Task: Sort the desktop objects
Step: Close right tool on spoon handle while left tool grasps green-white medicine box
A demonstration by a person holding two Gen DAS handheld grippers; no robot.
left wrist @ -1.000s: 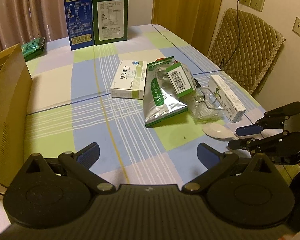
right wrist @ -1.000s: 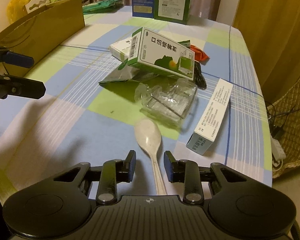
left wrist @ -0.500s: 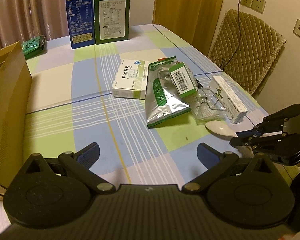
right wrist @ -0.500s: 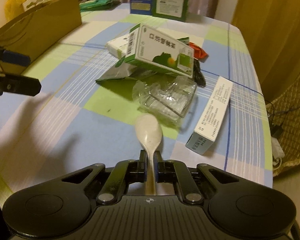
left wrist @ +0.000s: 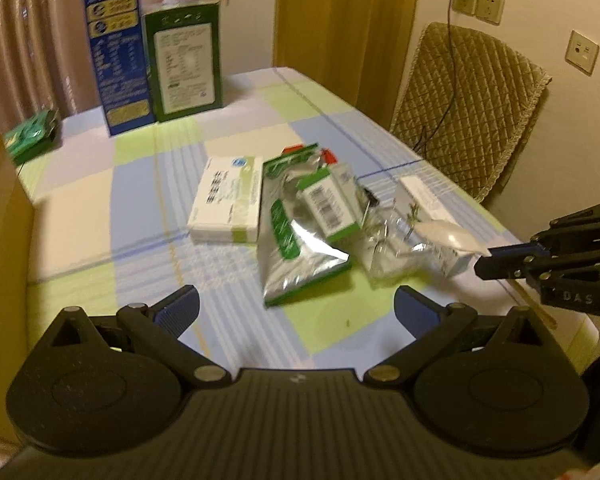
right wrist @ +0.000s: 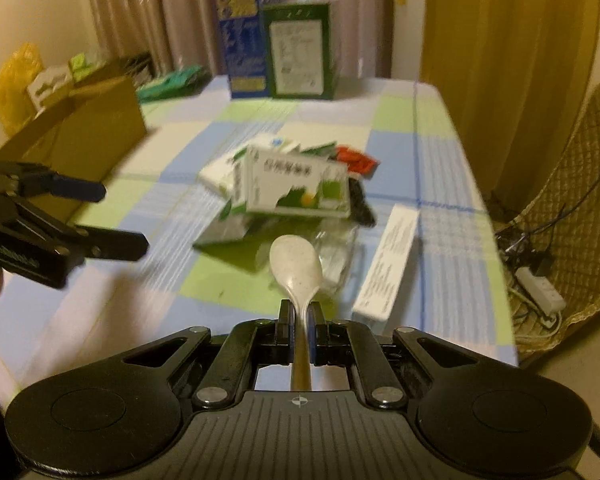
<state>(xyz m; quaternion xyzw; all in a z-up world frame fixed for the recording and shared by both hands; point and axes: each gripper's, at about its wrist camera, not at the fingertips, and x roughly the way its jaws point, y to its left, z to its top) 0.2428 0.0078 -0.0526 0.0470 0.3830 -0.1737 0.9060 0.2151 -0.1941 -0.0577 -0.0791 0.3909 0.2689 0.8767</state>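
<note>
White spoon [right wrist: 296,268], clamped (handle) in right hand-held gripper [right wrist: 300,316]

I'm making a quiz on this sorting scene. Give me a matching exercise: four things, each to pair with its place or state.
Things:
1 spoon
2 left gripper
3 blue carton
4 long white box

States:
A lying flat near the table's right edge
B upright at the far end
C clamped by its handle in the right gripper
D jaws wide, nothing between

Pairs: 1-C, 2-D, 3-B, 4-A

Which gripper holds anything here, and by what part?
The right gripper is shut on the white spoon, gripping its handle just behind the bowl. The left gripper is open and holds nothing.
</note>
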